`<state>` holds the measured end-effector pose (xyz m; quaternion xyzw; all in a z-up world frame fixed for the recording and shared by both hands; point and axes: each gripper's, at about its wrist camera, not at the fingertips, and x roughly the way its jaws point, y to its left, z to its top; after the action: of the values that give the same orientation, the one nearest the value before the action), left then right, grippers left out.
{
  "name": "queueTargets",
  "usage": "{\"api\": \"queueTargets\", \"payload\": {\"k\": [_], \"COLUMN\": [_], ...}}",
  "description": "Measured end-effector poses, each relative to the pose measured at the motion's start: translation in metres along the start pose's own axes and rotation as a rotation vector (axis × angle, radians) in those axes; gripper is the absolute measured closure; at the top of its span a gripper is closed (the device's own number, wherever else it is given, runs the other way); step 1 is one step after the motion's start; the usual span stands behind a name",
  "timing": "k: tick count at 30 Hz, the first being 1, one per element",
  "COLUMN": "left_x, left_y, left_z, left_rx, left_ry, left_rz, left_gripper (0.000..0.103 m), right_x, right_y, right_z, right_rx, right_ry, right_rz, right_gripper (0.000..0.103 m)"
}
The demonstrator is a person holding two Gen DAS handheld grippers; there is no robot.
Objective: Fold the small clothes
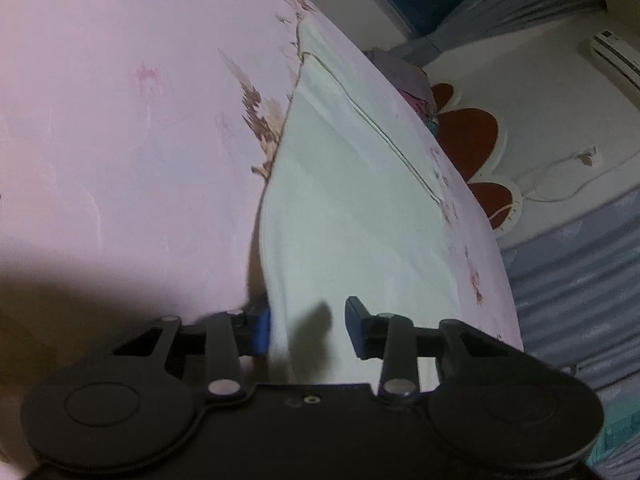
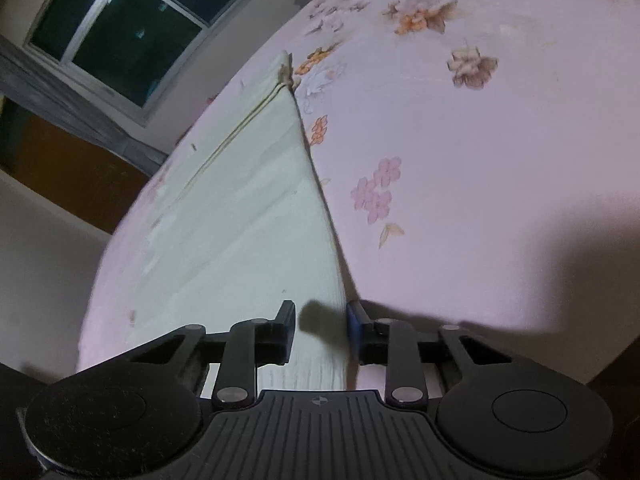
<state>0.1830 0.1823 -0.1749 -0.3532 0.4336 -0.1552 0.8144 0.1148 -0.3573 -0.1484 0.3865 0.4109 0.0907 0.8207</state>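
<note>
You are at the grasping step of a fold. The white garment point(image 1: 352, 184) lies flat on the pink floral bed sheet point(image 1: 120, 140), and each of your grippers straddles one of its near corners. Your left gripper point(image 1: 308, 330) is spread, with the cloth's side edge running between its fingers; nothing is pinched yet. Your right gripper point(image 2: 320, 334) is likewise spread over the opposite edge of the garment point(image 2: 248, 208). Next, as I judge it, you need to press both pairs of fingers together on the fabric alone, not the bed sheet point(image 2: 460, 160), then lift and carry the near hem toward the far end.
</note>
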Motion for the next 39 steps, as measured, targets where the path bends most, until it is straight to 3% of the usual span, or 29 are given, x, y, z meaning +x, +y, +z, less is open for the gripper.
{"api": "queueTargets", "payload": {"k": [3,7,8,9,11,13,16,19,21,26,30,39], "left_x": [-0.002,-0.001,-0.002,-0.002,-0.004,-0.014,-0.029,-0.021,-0.014,-0.027,-0.031,-0.039], "left_y": [0.002,0.004,0.005,0.006,0.007,0.005,-0.002,0.001,0.007,0.0,-0.008,-0.069], "left_z": [-0.006,-0.008,-0.009,-0.009,-0.01,-0.01,-0.008,-0.009,-0.015,-0.02,-0.013,0.049], "left_rx": [-0.019,-0.033,-0.037,-0.038,-0.031,-0.02,0.004,0.004,-0.033,-0.054,-0.052,0.077], "left_ry": [-0.001,-0.009,-0.01,-0.012,-0.026,-0.085,-0.159,-0.12,-0.096,-0.165,-0.195,-0.343], "left_rz": [-0.022,-0.021,-0.014,-0.003,0.026,0.011,0.001,0.06,0.076,0.025,0.035,-0.011], "left_gripper": [0.067,0.074,0.08,0.089,0.099,0.099,0.099,0.099,0.1,0.1,0.1,0.1], "right_x": [0.003,0.007,0.008,0.01,0.016,0.015,0.0,-0.002,0.008,-0.002,-0.008,-0.008], "right_y": [-0.008,-0.007,-0.005,-0.002,0.003,0.012,0.012,0.01,0.004,0.012,0.025,0.086], "right_z": [-0.002,-0.001,-0.001,-0.001,-0.001,-0.001,0.006,0.011,0.009,0.01,0.022,0.085], "right_rx": [0.058,0.075,0.071,0.062,0.034,-0.036,-0.021,-0.041,-0.047,-0.063,-0.105,-0.188], "right_ry": [0.022,0.015,0.018,0.027,0.053,0.045,-0.009,-0.014,0.035,0.004,-0.006,-0.123], "right_rz": [0.078,0.085,0.088,0.09,0.082,0.068,0.119,0.09,0.032,0.091,0.113,0.16], "right_gripper": [0.074,0.075,0.08,0.097,0.1,0.1,0.101,0.101,0.1,0.1,0.1,0.1]}}
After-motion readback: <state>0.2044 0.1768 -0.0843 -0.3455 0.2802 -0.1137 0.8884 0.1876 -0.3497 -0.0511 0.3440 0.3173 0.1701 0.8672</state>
